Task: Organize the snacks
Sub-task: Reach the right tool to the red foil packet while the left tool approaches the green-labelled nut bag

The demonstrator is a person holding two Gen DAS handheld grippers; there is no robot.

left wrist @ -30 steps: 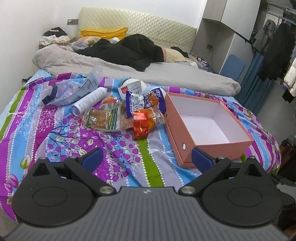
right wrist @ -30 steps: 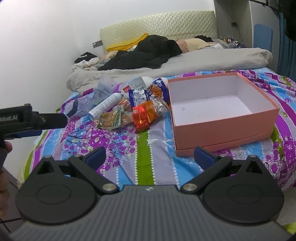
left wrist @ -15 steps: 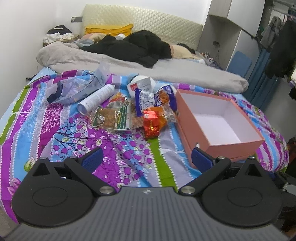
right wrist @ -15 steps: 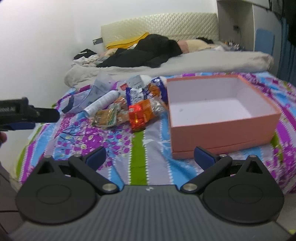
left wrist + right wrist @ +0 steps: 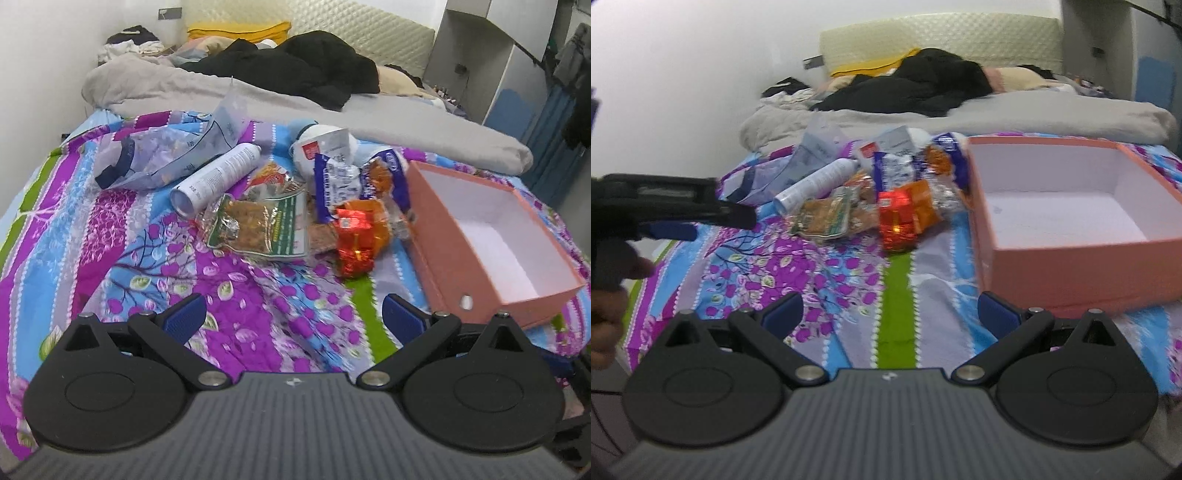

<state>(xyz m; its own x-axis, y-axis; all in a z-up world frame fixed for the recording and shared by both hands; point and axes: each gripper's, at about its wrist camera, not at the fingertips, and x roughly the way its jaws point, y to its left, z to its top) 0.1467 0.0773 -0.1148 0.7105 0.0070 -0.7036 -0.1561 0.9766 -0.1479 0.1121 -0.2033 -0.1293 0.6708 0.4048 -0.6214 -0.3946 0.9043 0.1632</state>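
A heap of snacks lies mid-bed: a red foil pack (image 5: 354, 246) (image 5: 897, 218), a clear pack of brown biscuits (image 5: 258, 225) (image 5: 822, 217), blue-and-white wrappers (image 5: 334, 184) (image 5: 892, 168) and a white tube (image 5: 218, 177) (image 5: 816, 182). An open pink box (image 5: 443, 273) (image 5: 1067, 264) with nothing in it stands right of the heap. My left gripper (image 5: 293, 317) hangs open over the bedspread, short of the heap. Open too, my right gripper (image 5: 891, 312) sits near the box's front left corner. The left gripper (image 5: 670, 218) also shows from the side, held by a hand (image 5: 607, 306).
The flowered bedspread (image 5: 155, 258) covers the bed's near half. A clear plastic bag (image 5: 166, 155) lies left of the tube. Grey duvet (image 5: 369, 114) and black clothes (image 5: 295, 70) fill the far half. A wardrobe (image 5: 476, 55) and hanging clothes (image 5: 569, 62) stand at right.
Both grippers have moved forward toward the snack heap and box, which now look larger. The left gripper reaches further in from the left in the right wrist view. Jaws stay open.
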